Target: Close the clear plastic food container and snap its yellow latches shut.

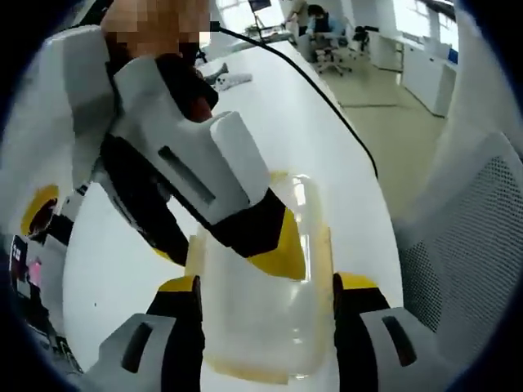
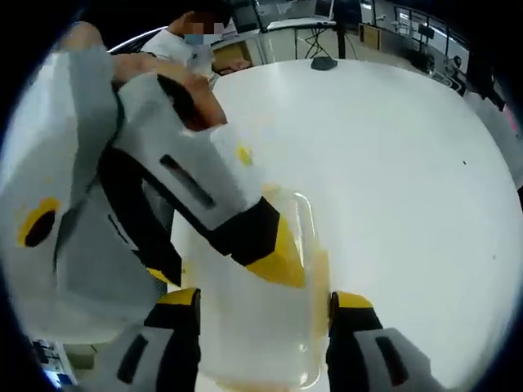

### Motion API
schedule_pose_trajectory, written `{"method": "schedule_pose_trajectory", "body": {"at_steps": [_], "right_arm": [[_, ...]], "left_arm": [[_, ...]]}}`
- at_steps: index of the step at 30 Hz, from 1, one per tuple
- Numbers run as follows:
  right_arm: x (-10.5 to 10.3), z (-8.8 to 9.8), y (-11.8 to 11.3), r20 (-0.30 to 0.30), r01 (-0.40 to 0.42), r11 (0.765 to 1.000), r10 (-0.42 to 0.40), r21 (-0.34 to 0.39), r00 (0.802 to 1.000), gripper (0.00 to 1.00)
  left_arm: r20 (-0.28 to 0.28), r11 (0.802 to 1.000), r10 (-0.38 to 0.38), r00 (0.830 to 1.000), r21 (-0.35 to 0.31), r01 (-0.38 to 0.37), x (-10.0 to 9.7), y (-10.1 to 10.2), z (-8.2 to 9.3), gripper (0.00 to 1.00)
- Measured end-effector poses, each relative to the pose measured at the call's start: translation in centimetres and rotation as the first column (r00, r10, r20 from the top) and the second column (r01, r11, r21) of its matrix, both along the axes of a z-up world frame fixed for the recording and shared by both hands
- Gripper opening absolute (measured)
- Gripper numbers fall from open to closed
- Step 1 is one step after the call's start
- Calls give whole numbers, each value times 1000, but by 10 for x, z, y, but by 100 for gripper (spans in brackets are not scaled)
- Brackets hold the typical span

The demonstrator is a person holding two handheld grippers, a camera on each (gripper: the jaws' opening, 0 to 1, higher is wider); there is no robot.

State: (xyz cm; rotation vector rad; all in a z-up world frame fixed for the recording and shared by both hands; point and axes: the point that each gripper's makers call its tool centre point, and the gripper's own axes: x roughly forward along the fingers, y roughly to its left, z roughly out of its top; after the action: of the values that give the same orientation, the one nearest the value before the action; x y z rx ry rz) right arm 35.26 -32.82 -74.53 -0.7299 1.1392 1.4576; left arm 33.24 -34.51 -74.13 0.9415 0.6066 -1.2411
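The clear plastic container [image 1: 261, 335] lies on the white table, its lid on top and its yellowish latches faint at the rim. In the left gripper view my left gripper [image 1: 267, 286] has the container between its two black-and-yellow jaws, both touching its sides. My right gripper [image 1: 225, 253] comes in from the upper left, one yellow fingertip [image 1: 282, 253] resting on the lid. The right gripper view mirrors this. There my right gripper [image 2: 265, 296] clasps the container [image 2: 253, 343], and the left gripper [image 2: 221, 268] reaches in with a fingertip [image 2: 278, 261] on the lid.
A black cable [image 1: 327, 98] runs along the white table [image 1: 327, 155]. A grey mesh chair back [image 1: 474, 237] stands by the table's right edge. A person [image 2: 184, 45] sits behind the table, and a small dark object [image 2: 324, 62] lies at its far side.
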Motion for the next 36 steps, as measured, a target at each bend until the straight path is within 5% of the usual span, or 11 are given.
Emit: {"method": "schedule_pose_trajectory", "body": {"at_steps": [7,12,18,21,30,36], "right_arm": [[-1,-1,-1,-24,4,1000,-5,-29,1000,59],[-10,-6,-4,-132,67,992,-80,-104,988,57],[-8,-7,3,-110,89,995,-95,-55,989,61],[-8,-7,13,-76,39,999,-41,-17,996,65],[-8,-4,8,-59,82,997,-82,1,995,67],[-11,2,4,7,43,998,-44,36,999,66]], "left_arm": [[4,1000,2,1000,-23,-2,2,2,0,61],[19,999,-34,999,-1,34,-5,2,-1,61],[76,1000,8,997,-21,-6,-3,0,-2,60],[71,999,20,997,-43,-17,-2,0,1,60],[58,999,-23,998,-32,24,-4,0,0,62],[36,998,-29,999,-46,30,-3,0,3,62]]}}
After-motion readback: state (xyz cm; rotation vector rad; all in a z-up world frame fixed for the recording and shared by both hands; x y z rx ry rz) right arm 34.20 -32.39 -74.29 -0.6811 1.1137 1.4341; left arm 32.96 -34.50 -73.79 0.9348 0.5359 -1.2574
